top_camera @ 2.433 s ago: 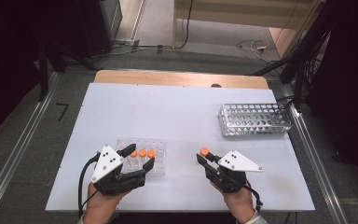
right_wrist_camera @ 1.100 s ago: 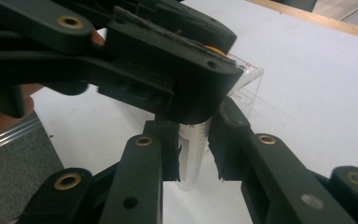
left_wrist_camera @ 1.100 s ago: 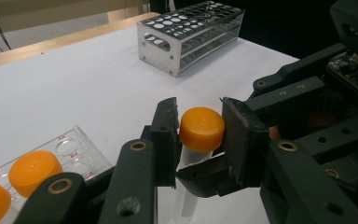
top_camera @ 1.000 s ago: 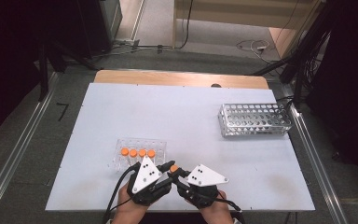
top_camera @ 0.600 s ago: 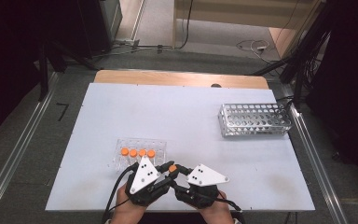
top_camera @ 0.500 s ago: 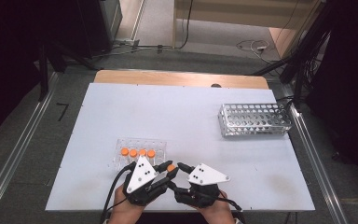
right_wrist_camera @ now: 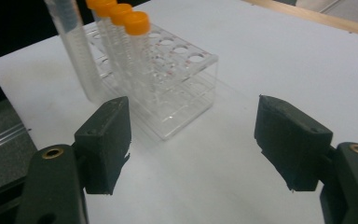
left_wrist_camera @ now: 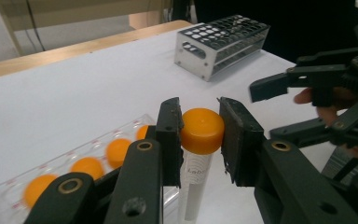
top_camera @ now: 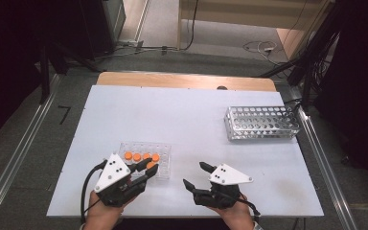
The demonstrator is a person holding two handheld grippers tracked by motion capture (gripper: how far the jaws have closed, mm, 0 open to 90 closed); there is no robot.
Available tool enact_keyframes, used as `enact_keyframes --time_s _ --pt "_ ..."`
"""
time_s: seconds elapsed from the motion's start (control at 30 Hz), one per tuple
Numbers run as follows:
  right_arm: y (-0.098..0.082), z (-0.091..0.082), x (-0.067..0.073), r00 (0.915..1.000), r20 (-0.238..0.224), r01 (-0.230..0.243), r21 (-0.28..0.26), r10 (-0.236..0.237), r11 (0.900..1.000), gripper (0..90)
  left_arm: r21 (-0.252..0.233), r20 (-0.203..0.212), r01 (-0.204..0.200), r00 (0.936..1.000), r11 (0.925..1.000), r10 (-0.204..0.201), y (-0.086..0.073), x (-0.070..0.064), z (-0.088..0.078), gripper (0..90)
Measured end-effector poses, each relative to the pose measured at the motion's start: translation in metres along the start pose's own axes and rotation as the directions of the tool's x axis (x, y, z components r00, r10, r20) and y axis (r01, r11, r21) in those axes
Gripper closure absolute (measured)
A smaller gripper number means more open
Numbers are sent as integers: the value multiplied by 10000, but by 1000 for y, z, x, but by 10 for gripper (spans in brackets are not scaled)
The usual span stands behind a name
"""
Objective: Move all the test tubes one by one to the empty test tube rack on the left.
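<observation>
My left gripper (top_camera: 147, 171) (left_wrist_camera: 200, 140) is shut on the orange cap of a clear tube (left_wrist_camera: 201, 129) (top_camera: 151, 166), which hangs upright beside a clear plastic rack (top_camera: 163, 154) (right_wrist_camera: 186, 100). Several orange-capped tubes (top_camera: 141, 156) (right_wrist_camera: 136, 22) stand in that rack's left rows. My right gripper (top_camera: 196, 175) (right_wrist_camera: 193, 144) is to the right of it, low over the table. Its jaws have just been opening and stand wide with nothing between them. In the left gripper view it shows at the right (left_wrist_camera: 279, 111).
A metal tube rack (top_camera: 261, 123) (left_wrist_camera: 221, 37) with no tubes in it stands at the far right of the white table (top_camera: 172, 110). A wooden strip (top_camera: 187, 80) runs along the table's far edge. Dark floor and cables lie beyond.
The two grippers were close together over the tube. The right gripper has let go and drawn off to the right. The left gripper has carried the tube left, up to the clear rack.
</observation>
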State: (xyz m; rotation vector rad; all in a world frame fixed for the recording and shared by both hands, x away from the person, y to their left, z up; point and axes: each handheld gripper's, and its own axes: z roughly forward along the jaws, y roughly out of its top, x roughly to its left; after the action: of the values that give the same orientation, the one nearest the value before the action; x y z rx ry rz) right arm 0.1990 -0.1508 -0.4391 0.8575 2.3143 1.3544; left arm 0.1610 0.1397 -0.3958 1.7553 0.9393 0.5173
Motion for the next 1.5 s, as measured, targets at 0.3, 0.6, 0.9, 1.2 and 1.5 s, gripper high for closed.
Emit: enact_keyframes --time_s 0.3,0.6,0.9,1.2,1.5 --pt "-7 -14 -17 9983 525 -239 -62 241 9997 256 153 -300 316 9991 9994 -311 3 22 -21 698" --pt "-12 -23 -34 9938 999 -487 -124 497 9987 256 -126 -898 493 9947 9987 -502 4 38 -33 698" --pt "-14 -24 -44 9900 1225 -696 -88 701 9975 253 -416 -1486 663 9863 9969 -718 4 51 -37 698" --pt "-14 -22 -44 9899 1245 -683 -11 679 9977 250 -840 -2195 769 9711 9935 -937 5 59 -36 699" --pt "-14 -21 -44 9898 1252 -682 13 675 9977 251 -890 -2392 742 9664 9933 -936 2 63 -26 698"
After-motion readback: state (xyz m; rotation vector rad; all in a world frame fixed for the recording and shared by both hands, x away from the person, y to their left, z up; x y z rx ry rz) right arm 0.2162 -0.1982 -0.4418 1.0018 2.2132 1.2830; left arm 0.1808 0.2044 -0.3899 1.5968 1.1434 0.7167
